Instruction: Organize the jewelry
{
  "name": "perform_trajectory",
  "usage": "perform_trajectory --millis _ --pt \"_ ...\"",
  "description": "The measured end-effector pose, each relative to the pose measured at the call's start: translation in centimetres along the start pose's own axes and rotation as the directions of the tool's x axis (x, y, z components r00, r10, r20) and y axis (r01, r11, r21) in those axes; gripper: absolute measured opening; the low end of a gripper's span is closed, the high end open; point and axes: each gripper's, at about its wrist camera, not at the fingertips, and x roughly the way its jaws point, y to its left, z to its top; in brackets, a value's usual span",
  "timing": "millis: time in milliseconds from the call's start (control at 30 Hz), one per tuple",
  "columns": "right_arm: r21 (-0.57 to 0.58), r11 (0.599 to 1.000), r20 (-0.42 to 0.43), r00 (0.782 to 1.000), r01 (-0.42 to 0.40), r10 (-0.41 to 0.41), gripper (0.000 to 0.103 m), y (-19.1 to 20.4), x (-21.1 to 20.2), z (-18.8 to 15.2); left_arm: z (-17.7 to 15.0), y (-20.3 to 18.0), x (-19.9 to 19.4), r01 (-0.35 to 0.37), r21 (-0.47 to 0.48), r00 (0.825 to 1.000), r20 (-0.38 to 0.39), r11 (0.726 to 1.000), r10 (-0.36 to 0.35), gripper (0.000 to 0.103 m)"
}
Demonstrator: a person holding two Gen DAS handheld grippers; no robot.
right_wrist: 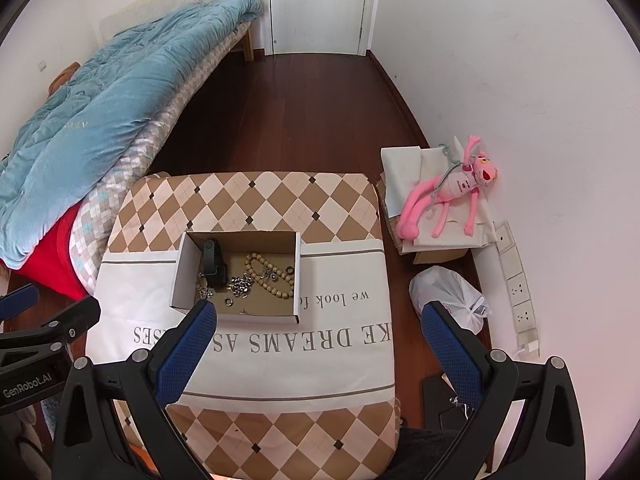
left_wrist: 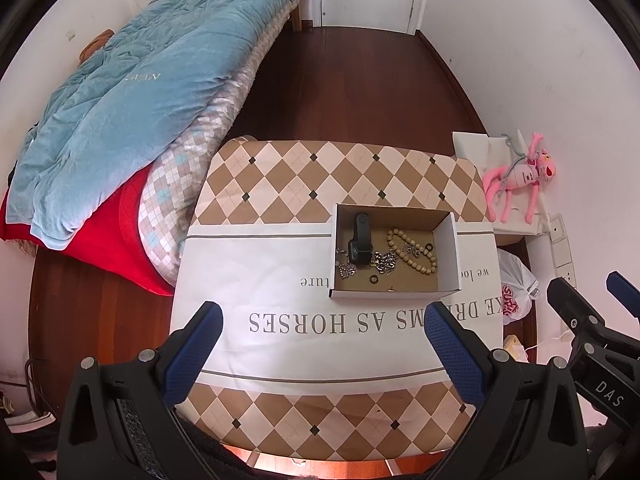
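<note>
Both claws hang spread and empty above the cloth-covered counter (left_wrist: 280, 208): the left claw (left_wrist: 324, 316) and the right claw (right_wrist: 318, 318). The open cardboard box (left_wrist: 448, 256) sits on the counter, holding a wooden bead bracelet (left_wrist: 412, 256), silver chains (left_wrist: 384, 262), small rings and a black band (left_wrist: 360, 240).

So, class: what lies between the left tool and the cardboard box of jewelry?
Only bare tablecloth with printed lettering lies between the left tool and the cardboard box; the left wrist view shows it.
</note>
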Motion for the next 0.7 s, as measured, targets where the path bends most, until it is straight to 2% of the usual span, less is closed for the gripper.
perform_trajectory --millis 700 --pt "-0.030 1.000 -0.011 1.000 0.000 0.000 0.103 0.26 -0.33 0.04 -0.10 0.16 -0.28 -0.004 0.001 1.000 0.008 1.000 0.004 0.103"
